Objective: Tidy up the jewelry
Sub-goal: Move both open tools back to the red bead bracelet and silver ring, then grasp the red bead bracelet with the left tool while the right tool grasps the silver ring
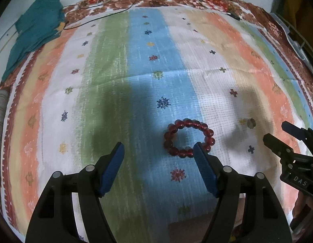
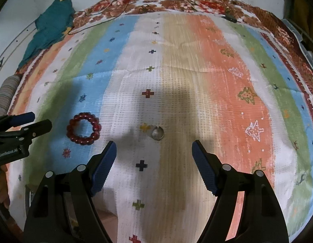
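Observation:
A red bead bracelet lies flat on the striped cloth, just ahead of my left gripper's right fingertip. It also shows in the right wrist view at the left. A small silver ring lies on the cloth ahead of my right gripper; in the left wrist view the ring sits right of the bracelet. My left gripper is open and empty. My right gripper is open and empty, a little short of the ring. Each gripper appears in the other's view, the right one and the left one.
A teal cloth lies bunched at the far left corner. Thin black cables run along the floral far border. A small dark object sits at the far right edge. A wire rack stands beyond the right side.

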Tool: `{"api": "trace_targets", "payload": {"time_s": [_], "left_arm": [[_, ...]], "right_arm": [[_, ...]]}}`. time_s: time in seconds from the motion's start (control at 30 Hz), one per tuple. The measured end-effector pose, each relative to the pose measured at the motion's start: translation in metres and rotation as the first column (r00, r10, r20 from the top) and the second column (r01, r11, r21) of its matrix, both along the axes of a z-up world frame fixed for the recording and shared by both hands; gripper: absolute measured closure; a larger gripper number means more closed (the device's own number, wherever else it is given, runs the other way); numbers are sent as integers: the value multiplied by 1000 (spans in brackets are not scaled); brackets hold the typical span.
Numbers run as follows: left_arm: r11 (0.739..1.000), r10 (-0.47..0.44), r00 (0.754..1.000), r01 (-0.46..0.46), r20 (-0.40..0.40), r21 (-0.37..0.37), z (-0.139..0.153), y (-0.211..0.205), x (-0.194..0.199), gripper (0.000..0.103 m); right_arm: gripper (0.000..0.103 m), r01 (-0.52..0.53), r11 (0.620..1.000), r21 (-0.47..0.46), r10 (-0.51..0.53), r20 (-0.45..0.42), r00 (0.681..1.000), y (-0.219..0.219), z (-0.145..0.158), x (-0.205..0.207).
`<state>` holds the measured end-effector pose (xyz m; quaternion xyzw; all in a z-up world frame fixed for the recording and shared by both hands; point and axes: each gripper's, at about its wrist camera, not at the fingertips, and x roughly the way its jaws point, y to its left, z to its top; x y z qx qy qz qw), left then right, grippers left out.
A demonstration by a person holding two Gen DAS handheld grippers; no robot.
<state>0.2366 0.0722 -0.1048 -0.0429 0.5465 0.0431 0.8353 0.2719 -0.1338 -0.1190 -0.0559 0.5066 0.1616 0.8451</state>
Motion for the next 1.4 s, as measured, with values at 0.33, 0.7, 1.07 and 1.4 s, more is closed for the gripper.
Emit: {"api": "trace_targets", "payload": {"time_s": [0.33, 0.7, 1.07, 1.4], "left_arm": [[1000, 2, 998, -3, -62, -19, -25, 4, 22, 33], [999, -40, 989, 39, -144, -9, -55, -4, 43, 45], [998, -58, 989, 62, -137, 27, -59, -6, 44, 88], [996, -72, 993, 76, -93, 48, -43, -21, 39, 90]], "right_arm": [[26, 14, 1000, -17, -14, -35, 999, 3, -18, 18], [28, 19, 999, -28, -21, -87, 996, 6, -39, 34], [63, 45, 999, -29, -47, -96, 994, 3, -44, 43], [83, 69, 997, 31, -65, -108, 992, -7, -39, 43]]}}
